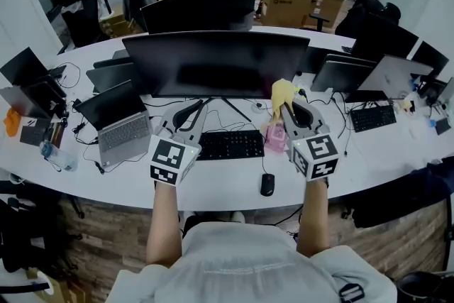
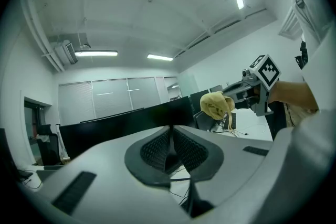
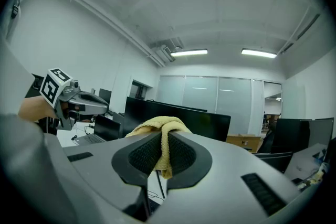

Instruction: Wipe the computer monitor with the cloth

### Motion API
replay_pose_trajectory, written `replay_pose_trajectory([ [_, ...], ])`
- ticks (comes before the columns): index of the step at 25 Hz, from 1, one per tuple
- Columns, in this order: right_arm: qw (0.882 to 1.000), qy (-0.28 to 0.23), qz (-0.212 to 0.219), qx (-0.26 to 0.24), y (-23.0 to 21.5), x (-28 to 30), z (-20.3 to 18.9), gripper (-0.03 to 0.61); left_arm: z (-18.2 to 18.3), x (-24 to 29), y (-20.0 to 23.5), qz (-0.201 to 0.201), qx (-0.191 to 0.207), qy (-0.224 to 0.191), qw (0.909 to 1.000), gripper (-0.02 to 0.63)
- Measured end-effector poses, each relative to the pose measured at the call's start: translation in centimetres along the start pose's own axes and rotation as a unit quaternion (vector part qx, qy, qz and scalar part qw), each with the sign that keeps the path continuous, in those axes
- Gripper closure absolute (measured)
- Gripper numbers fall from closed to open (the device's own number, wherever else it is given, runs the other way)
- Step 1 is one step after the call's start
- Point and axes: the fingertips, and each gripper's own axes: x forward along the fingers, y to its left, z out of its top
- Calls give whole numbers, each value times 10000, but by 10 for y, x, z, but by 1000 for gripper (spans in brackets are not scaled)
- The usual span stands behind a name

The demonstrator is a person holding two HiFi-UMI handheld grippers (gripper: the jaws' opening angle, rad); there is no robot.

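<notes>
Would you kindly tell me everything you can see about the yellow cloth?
The yellow cloth is a soft, towel-like rag, bunched into rounded folds. The right gripper is shut on it: the bunch bulges above the jaw tips and a strand hangs below. It is held in the air by the lower right corner of the monitor; whether it touches the screen cannot be told.
</notes>
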Motion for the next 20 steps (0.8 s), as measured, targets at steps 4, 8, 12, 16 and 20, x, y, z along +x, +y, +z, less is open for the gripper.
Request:
replay_pose_trajectory([
  [4,9999,-31,20,-128,-2,5,0,529,2,6,1,40,46,20,10000,580],
  [8,9998,-99,16,-149,-4,6,5,529,8,9,0,34,139,-1,9999,580],
  [12,9998,-105,75,-140,-2,8,4,529,10,10,-5,-47,196,52,9998,580],
  [16,9997,-77,92,-192,-3,11,4,529,7,12,-5,-57,113,107,9999,580],
  [20,9997,-47,96,-205,-6,13,1,529,2,14,-4,-7,110,185,9998,580],
])
